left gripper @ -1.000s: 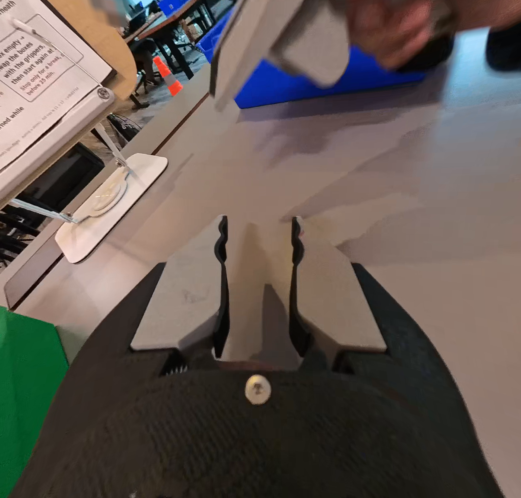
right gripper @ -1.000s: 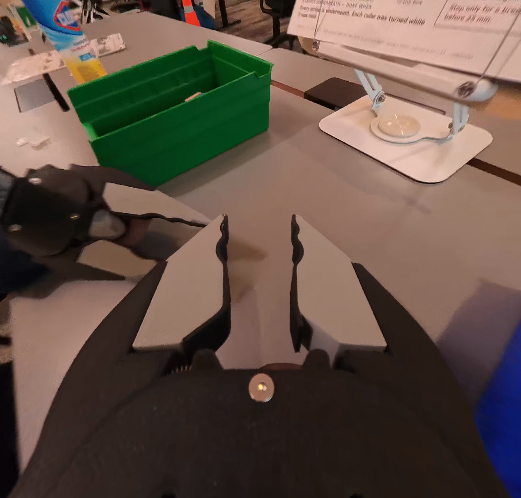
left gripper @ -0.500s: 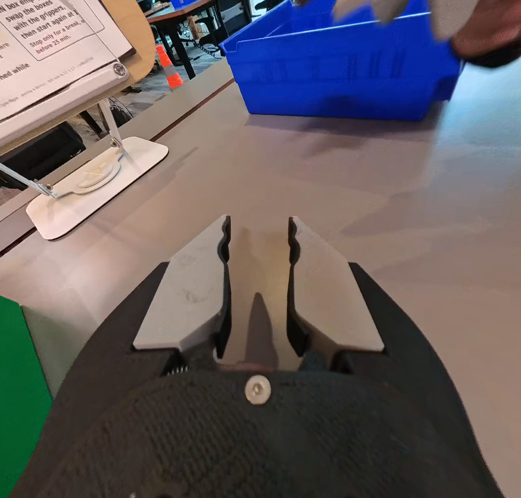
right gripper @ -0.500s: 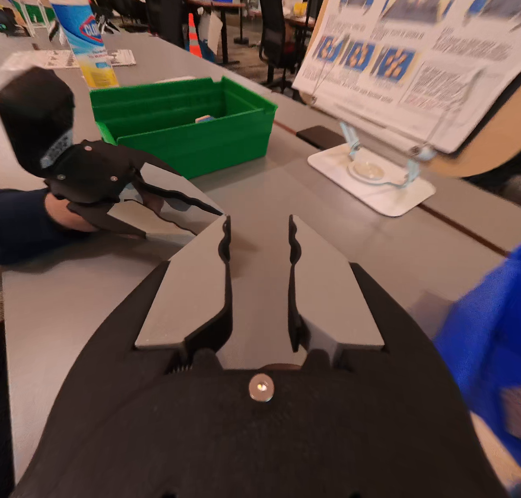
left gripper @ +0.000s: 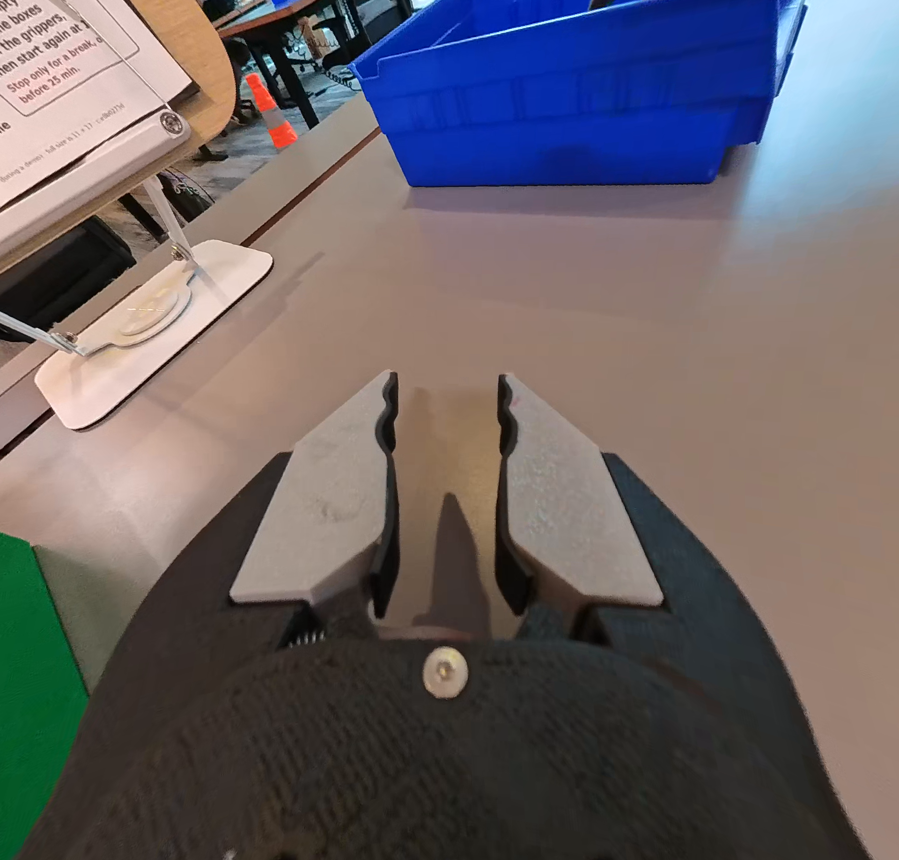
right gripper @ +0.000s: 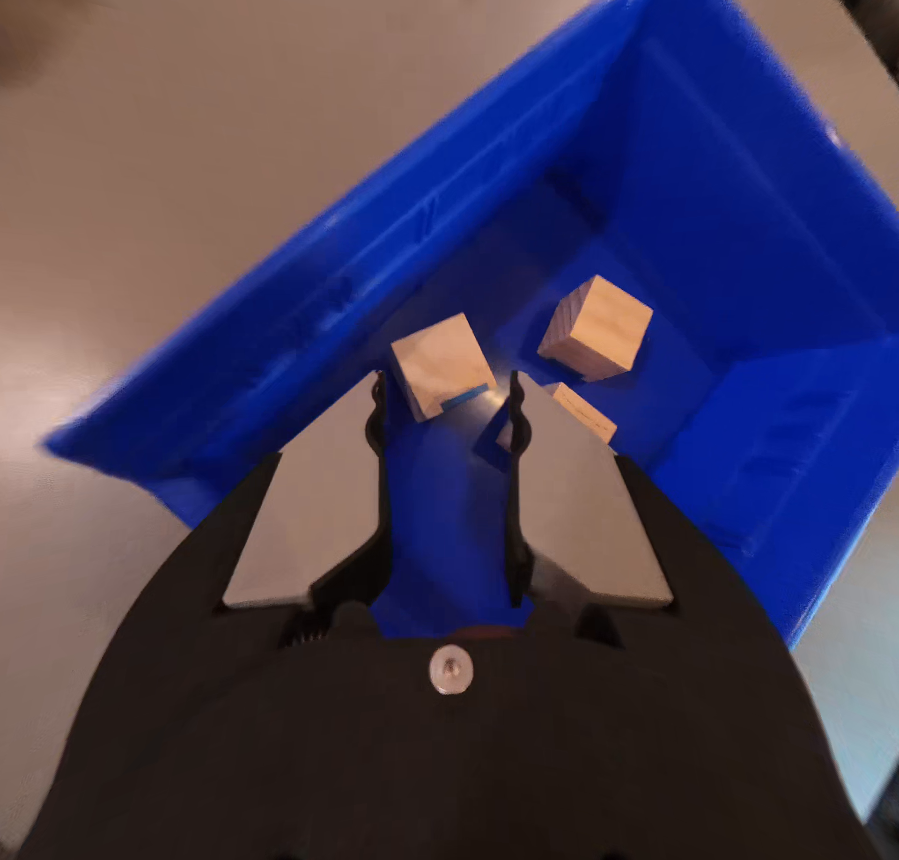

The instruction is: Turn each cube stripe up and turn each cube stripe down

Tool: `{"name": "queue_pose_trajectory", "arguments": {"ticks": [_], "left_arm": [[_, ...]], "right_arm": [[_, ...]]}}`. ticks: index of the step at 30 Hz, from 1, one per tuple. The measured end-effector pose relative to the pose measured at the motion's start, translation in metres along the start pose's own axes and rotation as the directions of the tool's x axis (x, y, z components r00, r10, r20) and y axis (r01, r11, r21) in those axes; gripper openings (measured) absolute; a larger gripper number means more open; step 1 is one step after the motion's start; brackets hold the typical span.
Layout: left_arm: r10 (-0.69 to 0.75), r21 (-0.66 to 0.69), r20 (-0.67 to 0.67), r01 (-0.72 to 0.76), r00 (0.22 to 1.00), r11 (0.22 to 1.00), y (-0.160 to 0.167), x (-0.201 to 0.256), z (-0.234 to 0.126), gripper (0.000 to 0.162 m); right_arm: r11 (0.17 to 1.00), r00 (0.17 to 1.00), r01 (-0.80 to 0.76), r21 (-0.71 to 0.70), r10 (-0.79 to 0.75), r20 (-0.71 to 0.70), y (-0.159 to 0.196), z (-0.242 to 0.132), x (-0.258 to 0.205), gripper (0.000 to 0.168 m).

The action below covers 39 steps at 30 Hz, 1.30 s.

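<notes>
Hovering over the blue bin (right gripper: 729, 253), the right gripper (right gripper: 445, 389) is pointing down into it with its jaws moderately apart and nothing between them; its tips are sitting just short of the nearest wooden cube (right gripper: 438, 365), which is showing a blue stripe (right gripper: 462, 399) on its lower side face, not touching it as far as the blur allows. Two further cubes are lying in the bin: one plain-faced (right gripper: 596, 335) beyond the right finger, one (right gripper: 581, 411) partly hidden behind that finger. Resting low over the grey table (left gripper: 632, 350), the left gripper (left gripper: 447, 389) is likewise standing moderately apart and empty, well short of the bin (left gripper: 559, 121). Progress is appearing early: no cube is being gripped, and stripe orientation is readable on only one.
</notes>
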<state>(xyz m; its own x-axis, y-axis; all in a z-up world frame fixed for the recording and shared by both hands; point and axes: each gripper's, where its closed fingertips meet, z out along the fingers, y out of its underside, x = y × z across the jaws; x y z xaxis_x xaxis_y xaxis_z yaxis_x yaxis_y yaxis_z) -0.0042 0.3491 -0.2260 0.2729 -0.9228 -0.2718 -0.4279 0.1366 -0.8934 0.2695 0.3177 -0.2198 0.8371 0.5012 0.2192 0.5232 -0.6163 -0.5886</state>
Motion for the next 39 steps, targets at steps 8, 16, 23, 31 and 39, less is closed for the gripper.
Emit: {"name": "queue_pose_trajectory", "arguments": {"ticks": [8,16,23,31,39], "left_arm": [[-0.023,0.005,-0.014,0.023,1.000,1.000,-0.001,-0.001,-0.001,0.039],[-0.030,0.009,-0.028,0.030,0.999,1.000,-0.001,0.001,-0.002,0.039],[-0.029,0.004,-0.045,0.029,0.999,1.000,0.000,0.004,-0.003,0.039],[-0.029,-0.001,-0.066,0.029,0.997,1.000,0.000,0.007,-0.004,0.039],[0.013,-0.030,-0.081,-0.016,0.997,0.999,0.004,0.014,-0.001,0.039]], "right_arm": [[0.961,0.981,0.187,-0.202,-0.172,0.086,0.008,0.024,0.006,0.050],[0.894,0.970,0.206,-0.398,-0.134,0.203,0.009,0.039,0.006,0.052],[0.842,0.972,0.178,-0.508,-0.072,0.223,0.009,0.050,0.005,0.052],[0.905,0.986,0.103,-0.414,-0.039,0.161,-0.015,0.052,0.012,0.042],[0.976,0.994,-0.081,-0.201,0.095,0.059,0.015,0.039,0.005,0.041]]}}
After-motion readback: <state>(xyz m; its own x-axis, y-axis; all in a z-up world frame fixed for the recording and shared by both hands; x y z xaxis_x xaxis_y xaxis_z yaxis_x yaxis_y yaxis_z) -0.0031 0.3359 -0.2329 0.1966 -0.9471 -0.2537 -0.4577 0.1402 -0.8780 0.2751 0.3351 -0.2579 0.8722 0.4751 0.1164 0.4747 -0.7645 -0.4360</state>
